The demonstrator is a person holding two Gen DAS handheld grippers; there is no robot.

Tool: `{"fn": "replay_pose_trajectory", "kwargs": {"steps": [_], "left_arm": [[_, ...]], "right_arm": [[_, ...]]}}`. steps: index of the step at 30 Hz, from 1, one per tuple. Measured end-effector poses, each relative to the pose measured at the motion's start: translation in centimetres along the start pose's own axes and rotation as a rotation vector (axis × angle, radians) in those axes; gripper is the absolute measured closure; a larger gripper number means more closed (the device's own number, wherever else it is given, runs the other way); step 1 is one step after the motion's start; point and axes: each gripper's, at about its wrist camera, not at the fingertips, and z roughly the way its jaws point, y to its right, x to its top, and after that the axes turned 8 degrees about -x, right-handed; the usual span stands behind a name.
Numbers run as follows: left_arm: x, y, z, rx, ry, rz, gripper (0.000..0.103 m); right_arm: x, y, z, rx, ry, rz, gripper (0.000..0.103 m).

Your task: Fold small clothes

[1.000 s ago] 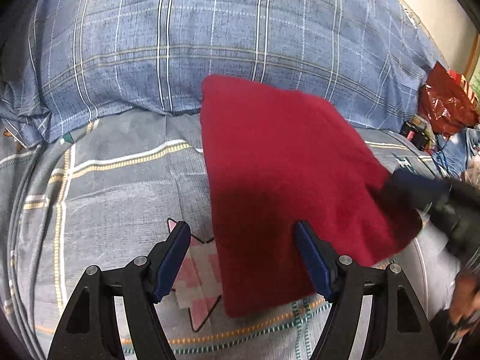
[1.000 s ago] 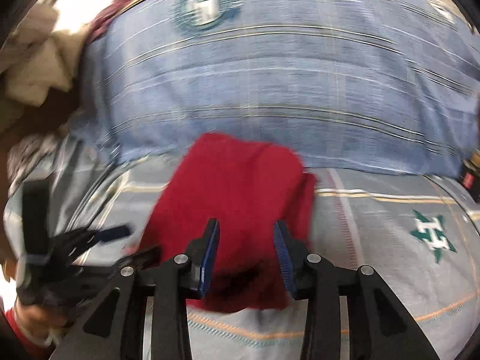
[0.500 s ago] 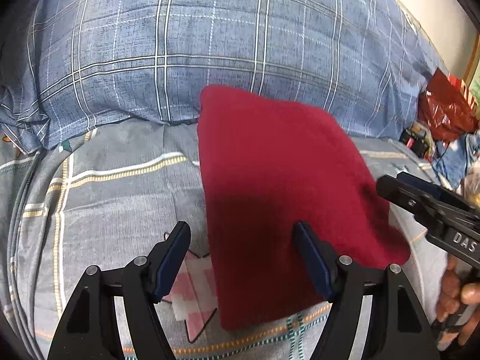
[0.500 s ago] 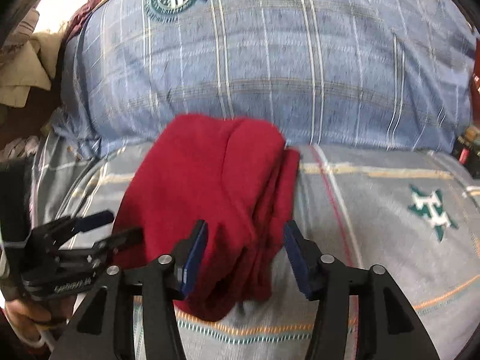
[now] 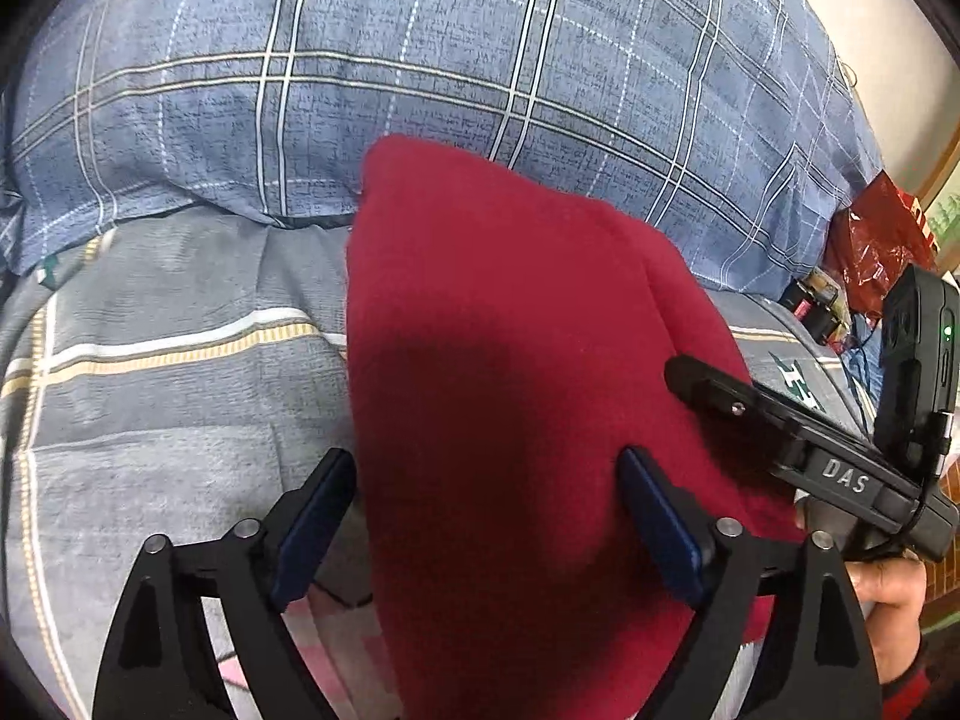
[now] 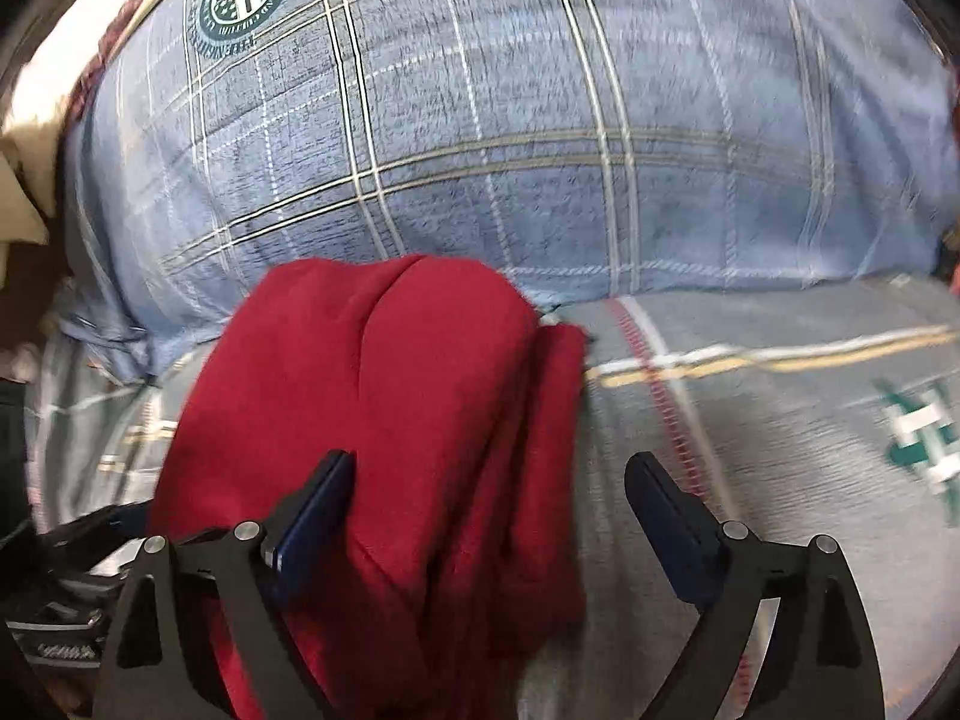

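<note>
A folded dark red garment lies on the grey bedsheet, its far end against a blue plaid pillow. My left gripper hovers over the garment's near left part, its jaws opening wide, the pads not pressing the cloth. In the right wrist view the same garment shows layered right edges. My right gripper straddles that right edge, its jaws opening, with cloth below them but not pinched. The right gripper also reaches in from the right in the left wrist view, held by a hand.
The blue plaid pillow fills the back of the bed. At the far right lie a red plastic bag and small dark items. The grey sheet stretches to the right of the garment. Beige cloth sits at the far left.
Both grippers opened wider and came down closer to the red garment. The right gripper shifted right, to the garment's right edge, and reaches further over the cloth in the left wrist view.
</note>
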Motion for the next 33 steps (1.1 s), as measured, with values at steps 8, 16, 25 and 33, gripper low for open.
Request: {"fn": "replay_pose_trajectory", "kwargs": {"steps": [8, 16, 25, 33], "left_arm": [[0.7, 0.1, 1.4, 0.007, -0.002, 0.005, 0.009], [1.5, -0.4, 2.5, -0.012, -0.022, -0.014, 0.006], [2.0, -0.2, 2.3, -0.042, 0.009, -0.010, 0.047], [-0.1, 0.5, -5.0, -0.124, 0.039, 0.025, 0.057]], "right_arm": [[-0.5, 0.9, 1.1, 0.118, -0.033, 0.062, 0.010], [0.2, 0.0, 2.1, 0.152, -0.070, 0.045, 0.012], [0.3, -0.6, 1.2, 0.124, -0.027, 0.023, 0.042], [0.6, -2.3, -4.0, 0.138, 0.034, -0.003, 0.064]]}}
